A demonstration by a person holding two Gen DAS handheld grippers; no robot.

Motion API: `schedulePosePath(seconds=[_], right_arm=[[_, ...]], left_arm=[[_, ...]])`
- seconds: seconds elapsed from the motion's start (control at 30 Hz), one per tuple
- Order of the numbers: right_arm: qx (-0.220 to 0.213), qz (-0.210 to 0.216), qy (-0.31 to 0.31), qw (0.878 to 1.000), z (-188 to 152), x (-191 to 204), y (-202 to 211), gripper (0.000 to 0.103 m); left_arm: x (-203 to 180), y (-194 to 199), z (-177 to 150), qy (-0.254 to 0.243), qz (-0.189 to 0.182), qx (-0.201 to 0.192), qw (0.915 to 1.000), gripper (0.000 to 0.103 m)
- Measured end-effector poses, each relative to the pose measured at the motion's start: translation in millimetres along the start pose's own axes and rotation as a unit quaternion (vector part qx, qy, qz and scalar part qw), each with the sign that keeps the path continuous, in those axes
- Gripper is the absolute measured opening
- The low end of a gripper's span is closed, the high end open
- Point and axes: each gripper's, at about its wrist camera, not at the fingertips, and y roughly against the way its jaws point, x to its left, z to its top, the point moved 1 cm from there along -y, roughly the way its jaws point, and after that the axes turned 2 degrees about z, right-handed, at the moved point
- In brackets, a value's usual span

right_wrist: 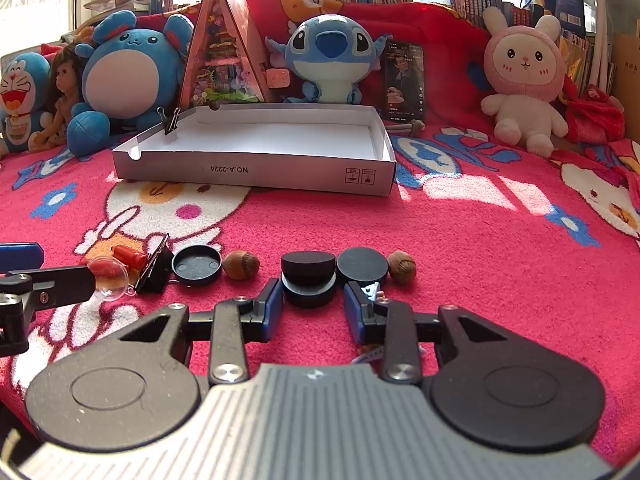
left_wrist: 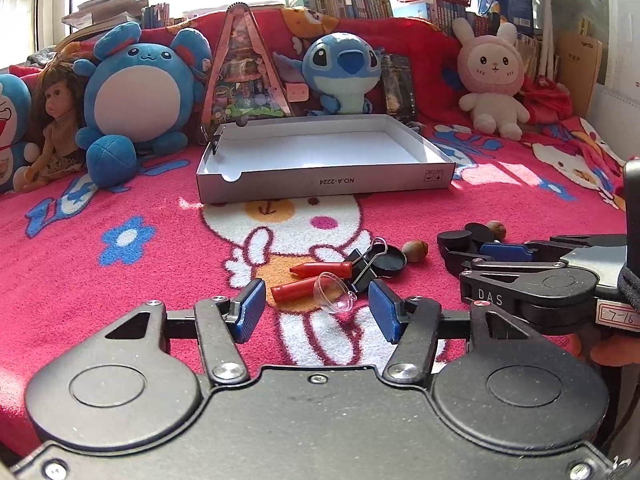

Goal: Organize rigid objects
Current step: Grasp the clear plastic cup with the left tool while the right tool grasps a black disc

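Note:
In the left wrist view my left gripper (left_wrist: pixel 319 309) is open over the pink blanket. Two red bullet-shaped pieces (left_wrist: pixel 320 269) and a clear plastic half-dome (left_wrist: pixel 336 294) lie between its blue pads, apart from both. Just beyond are a black binder clip (left_wrist: pixel 364 268), a black round lid (left_wrist: pixel 390 260) and a brown nut (left_wrist: pixel 415 250). In the right wrist view my right gripper (right_wrist: pixel 313 304) is open. A stack of two black discs (right_wrist: pixel 308 280) sits at its fingertips, with a small gap on the right side. A third disc (right_wrist: pixel 362 268) and a second nut (right_wrist: pixel 402 266) lie beside it.
A shallow white box (left_wrist: pixel 320 184) stands open farther back, with a binder clip (right_wrist: pixel 172 120) on its left rim. Behind it are plush toys (right_wrist: pixel 328 56), a doll, a triangular toy house (right_wrist: pixel 220 52) and a phone (right_wrist: pixel 404 80). Books line the sill.

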Motion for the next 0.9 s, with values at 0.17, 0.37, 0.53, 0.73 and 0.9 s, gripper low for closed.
schedulePosePath(seconds=[0.17,0.37,0.53,0.73,0.9], right_arm=[[-0.003,-0.001,0.007,1.000,-0.6,1.1,1.9,0.052],[-0.005,-0.004,0.024,1.000,-0.3,2.7,1.3,0.052],[-0.006,-0.003,0.043,0.999,-1.0,6.9,-2.3,0.051],[-0.005,0.007,0.050,0.999,-0.7,10.9,2.6,0.036],[0.004,0.027,0.040,0.999,-0.8,10.3,13.0,0.036]], left_arm=[[-17.2,-11.9,-0.4,-0.032,0.003,0.000,0.9995,0.041],[-21.9,-25.3,-5.4,-0.056,0.003,0.014,0.9983,0.035],[-21.0,-31.3,-7.1,-0.060,0.000,0.020,0.9980,0.027],[-12.0,-26.8,-1.2,-0.023,-0.027,0.023,0.9991,0.023],[3.1,-26.8,2.3,0.028,-0.074,0.048,0.9957,0.023]])
